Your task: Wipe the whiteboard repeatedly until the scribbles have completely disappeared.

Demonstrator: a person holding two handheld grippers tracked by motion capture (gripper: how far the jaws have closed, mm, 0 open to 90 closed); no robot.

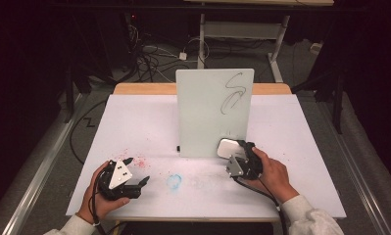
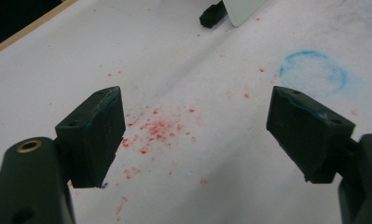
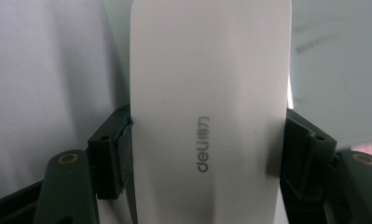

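A white whiteboard (image 1: pixel 212 112) stands upright at the middle of the table, with a black scribble (image 1: pixel 233 93) near its top right. My right gripper (image 1: pixel 234 148) is shut on a white eraser (image 1: pixel 227 147) at the board's lower right corner. In the right gripper view the eraser (image 3: pixel 209 107), marked "deli", sits clamped between both jaws of the right gripper (image 3: pixel 207 140). My left gripper (image 1: pixel 138 170) rests at the front left, open and empty. In its own view the left gripper (image 2: pixel 195 126) hovers over red specks (image 2: pixel 158 128) on the white sheet.
A faint blue ring smudge (image 1: pixel 174 181) marks the sheet between the two hands. A small black foot (image 1: pixel 178 148) sits at the board's lower left corner. Beyond the table's wooden far edge (image 1: pixel 144 88) lie floor cables (image 1: pixel 149 56) and a desk frame (image 1: pixel 242 29).
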